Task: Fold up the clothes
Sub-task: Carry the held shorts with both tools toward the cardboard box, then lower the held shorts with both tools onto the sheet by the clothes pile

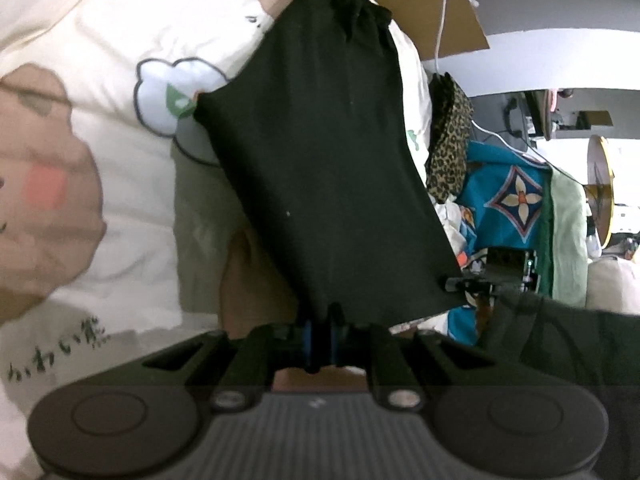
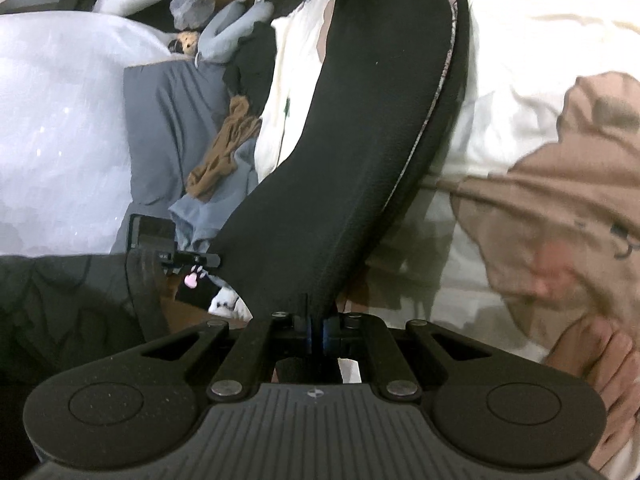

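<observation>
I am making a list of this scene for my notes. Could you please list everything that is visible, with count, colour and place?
garment: one, black, hanging between both grippers above the bedcover
bedcover: one, cream with brown bear and cloud prints, under the garment
cardboard: one piece, brown, beyond the bedcover
cable: one, white, across the cardboard
leopard cloth: one, tan with dark spots, beside the bedcover
blue cloth: one, blue with a flower pattern, in the side pile
grey cloth: one, grey, left of the bedcover in the right wrist view
brown cloth: one, brown, bunched on the grey cloth
left gripper: black, shut on a garment corner
right gripper: black, shut on another garment corner
foot: one, bare, on the bedcover
</observation>
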A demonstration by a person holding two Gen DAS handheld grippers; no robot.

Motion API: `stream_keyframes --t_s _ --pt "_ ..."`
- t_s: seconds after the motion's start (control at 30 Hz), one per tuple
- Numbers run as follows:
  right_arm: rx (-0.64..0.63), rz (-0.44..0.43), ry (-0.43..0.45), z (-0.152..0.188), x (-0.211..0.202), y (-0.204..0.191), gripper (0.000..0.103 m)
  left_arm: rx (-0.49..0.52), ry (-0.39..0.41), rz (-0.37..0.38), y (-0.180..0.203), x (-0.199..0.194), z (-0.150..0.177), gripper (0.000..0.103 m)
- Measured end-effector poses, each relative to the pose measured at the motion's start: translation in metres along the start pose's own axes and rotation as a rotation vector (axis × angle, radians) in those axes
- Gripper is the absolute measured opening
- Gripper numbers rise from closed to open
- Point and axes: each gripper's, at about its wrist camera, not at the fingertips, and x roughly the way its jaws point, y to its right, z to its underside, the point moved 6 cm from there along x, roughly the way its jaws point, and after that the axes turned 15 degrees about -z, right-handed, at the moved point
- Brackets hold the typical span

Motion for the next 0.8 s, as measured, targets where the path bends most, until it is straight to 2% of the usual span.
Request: stream_keyframes --t_s 0.13,0.3,0.8 --pt "0.009 -0.011 -0.006 0.006 0.003 -0.003 0.002 -0.011 0.006 0.001 -0.001 -0.002 0.005 0.009" --pt "0.013 -0.009 0.012 0.001 0.0 -0.004 0.002 0.029 0.048 0.008 0.004 -0.01 -0.011 0.009" --pt "-0.119 0.022 0.134 -0.064 -0.006 -0.024 0.003 0.066 0.206 0.023 0.026 -0.036 -0.067 0.009"
